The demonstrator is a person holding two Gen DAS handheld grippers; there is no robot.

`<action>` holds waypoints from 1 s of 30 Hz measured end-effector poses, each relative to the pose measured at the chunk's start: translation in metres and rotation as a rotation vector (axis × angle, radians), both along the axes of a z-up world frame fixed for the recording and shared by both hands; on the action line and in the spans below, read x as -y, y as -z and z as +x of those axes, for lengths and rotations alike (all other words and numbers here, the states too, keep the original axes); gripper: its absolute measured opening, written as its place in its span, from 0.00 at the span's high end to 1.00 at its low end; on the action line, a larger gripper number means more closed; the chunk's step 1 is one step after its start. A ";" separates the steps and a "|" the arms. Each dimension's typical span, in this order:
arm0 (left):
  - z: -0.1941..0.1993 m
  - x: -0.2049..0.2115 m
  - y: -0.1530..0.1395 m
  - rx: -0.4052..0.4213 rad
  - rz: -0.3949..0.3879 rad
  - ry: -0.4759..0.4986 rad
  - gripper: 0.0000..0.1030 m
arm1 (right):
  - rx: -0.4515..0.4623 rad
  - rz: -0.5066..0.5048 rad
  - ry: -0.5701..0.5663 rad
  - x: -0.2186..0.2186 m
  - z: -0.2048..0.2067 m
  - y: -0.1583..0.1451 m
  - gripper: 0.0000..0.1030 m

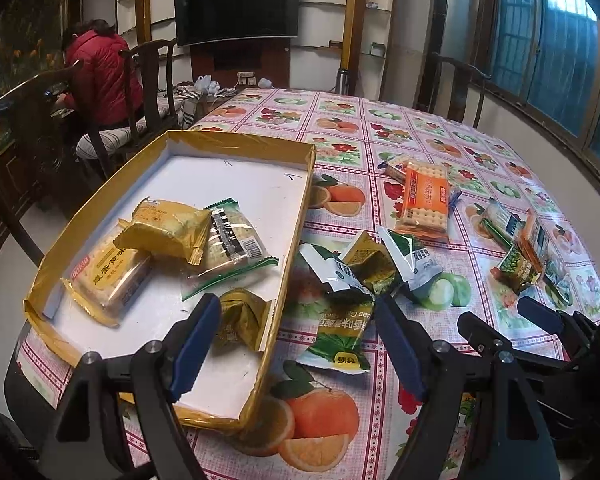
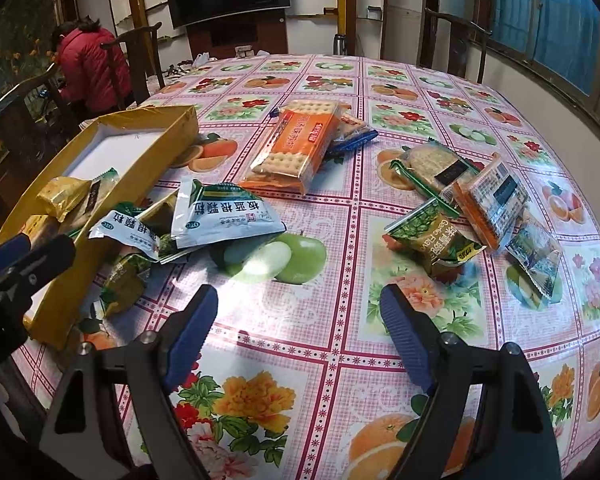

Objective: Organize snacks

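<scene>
Left wrist view: gold box (image 1: 296, 216) with white floor, at the table's left edge. Four packets inside: one pale-yellow cracker pack (image 1: 108, 276), one gold pack (image 1: 168, 230) lying on it, one green-trimmed clear pack (image 1: 232, 240), one small olive-gold pack (image 1: 240, 316) near the box's right wall.

Outside the box, on the cloth: two white-and-green sachets (image 2: 220, 216), one yellow packet (image 1: 370, 260) between them, one green pea packet (image 1: 342, 336) just beside the box wall. Farther off: one orange cracker pack (image 2: 296, 144) resting on a blue-edged pack (image 2: 352, 132). Right cluster: about four or five packs overlapping; exact count unclear.

Left gripper (image 1: 292, 344): jaws spread wide, nothing between them, straddling the box's right wall. Right gripper (image 2: 296, 336): jaws spread wide, empty, over bare cloth.

Surface: round table under pink fruit-and-flower oilcloth (image 2: 340, 80). Room: wall television (image 1: 236, 10), dark wooden chairs (image 1: 148, 80), window (image 1: 540, 40) at right, a person in a red jacket (image 1: 100, 72) seated at far left.
</scene>
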State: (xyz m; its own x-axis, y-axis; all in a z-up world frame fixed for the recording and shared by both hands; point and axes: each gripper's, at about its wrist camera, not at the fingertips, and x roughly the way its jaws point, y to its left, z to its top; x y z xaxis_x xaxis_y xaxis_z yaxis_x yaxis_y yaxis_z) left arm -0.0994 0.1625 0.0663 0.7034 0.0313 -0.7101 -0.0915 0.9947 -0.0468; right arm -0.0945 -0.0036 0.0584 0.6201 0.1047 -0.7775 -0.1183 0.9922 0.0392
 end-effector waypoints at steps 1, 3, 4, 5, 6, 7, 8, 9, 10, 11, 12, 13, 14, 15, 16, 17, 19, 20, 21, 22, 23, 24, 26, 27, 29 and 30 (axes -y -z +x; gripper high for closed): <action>0.000 0.000 0.000 0.000 0.000 0.000 0.24 | -0.001 0.000 -0.001 0.000 0.000 0.000 0.19; -0.001 -0.001 0.000 0.000 0.000 0.001 0.24 | -0.002 0.000 -0.004 -0.002 -0.001 0.000 0.19; -0.001 -0.001 0.000 -0.001 0.001 0.001 0.24 | -0.001 0.000 -0.006 -0.002 -0.002 0.000 0.19; -0.001 -0.001 0.000 0.000 0.000 0.002 0.23 | -0.001 -0.001 -0.007 -0.002 -0.002 0.000 0.19; -0.001 0.000 0.000 0.000 0.002 0.003 0.23 | -0.001 -0.001 -0.008 -0.002 -0.003 0.000 0.19; -0.001 0.000 0.000 -0.001 0.003 0.004 0.24 | -0.001 -0.001 -0.007 -0.002 -0.003 0.000 0.19; -0.002 0.000 0.000 -0.001 0.003 0.006 0.24 | -0.001 0.000 -0.007 -0.002 -0.003 0.000 0.19; -0.002 0.000 0.000 -0.001 0.001 0.007 0.23 | 0.000 -0.001 -0.006 -0.002 -0.003 0.000 0.19; -0.003 0.001 0.000 -0.001 0.001 0.009 0.23 | 0.000 0.000 -0.006 -0.002 -0.003 0.000 0.19; -0.003 0.001 0.000 -0.002 0.002 0.010 0.23 | -0.001 0.000 -0.007 -0.002 -0.003 0.000 0.19; -0.003 0.002 0.000 -0.002 0.004 0.011 0.23 | 0.000 0.000 -0.006 -0.002 -0.003 0.000 0.19; -0.003 0.002 0.000 -0.002 0.004 0.012 0.23 | 0.000 -0.001 -0.005 -0.003 -0.003 0.000 0.19; -0.004 0.003 -0.001 -0.002 0.004 0.013 0.23 | 0.001 0.000 -0.005 -0.003 -0.004 0.000 0.19; -0.004 0.003 -0.001 -0.002 0.005 0.012 0.23 | 0.001 0.001 -0.005 -0.002 -0.004 0.000 0.19; -0.004 0.003 -0.001 -0.002 0.005 0.012 0.23 | 0.001 0.002 -0.004 -0.002 -0.004 -0.001 0.19; -0.004 0.003 -0.001 -0.002 0.006 0.012 0.23 | 0.002 0.003 -0.004 -0.002 -0.005 -0.001 0.19; -0.004 0.004 -0.001 -0.002 0.010 0.012 0.23 | 0.001 0.003 -0.004 -0.002 -0.005 -0.001 0.19; -0.005 0.004 -0.001 -0.002 0.010 0.012 0.23 | 0.000 0.003 -0.004 -0.001 -0.005 -0.001 0.19; -0.005 0.004 0.000 -0.002 0.011 0.012 0.23 | 0.000 0.005 -0.004 -0.001 -0.006 -0.001 0.19; -0.005 0.005 0.000 -0.002 0.011 0.011 0.24 | -0.001 0.006 -0.003 -0.001 -0.006 -0.001 0.19; -0.005 0.005 -0.001 -0.002 0.013 0.011 0.23 | -0.001 0.007 -0.003 0.000 -0.007 -0.001 0.19; -0.005 0.005 -0.001 -0.003 0.015 0.011 0.23 | -0.001 0.007 -0.003 0.001 -0.006 -0.001 0.19; -0.005 0.005 0.000 -0.004 0.016 0.011 0.24 | -0.001 0.009 -0.003 0.001 -0.006 -0.001 0.19; -0.005 0.006 0.000 -0.004 0.018 0.011 0.23 | -0.001 0.009 -0.003 0.002 -0.006 0.000 0.19; -0.006 0.006 0.000 -0.005 0.021 0.012 0.23 | -0.001 0.009 -0.003 0.002 -0.006 0.000 0.19; -0.006 0.006 0.000 -0.006 0.021 0.012 0.23 | 0.000 0.009 -0.002 0.002 -0.006 0.000 0.19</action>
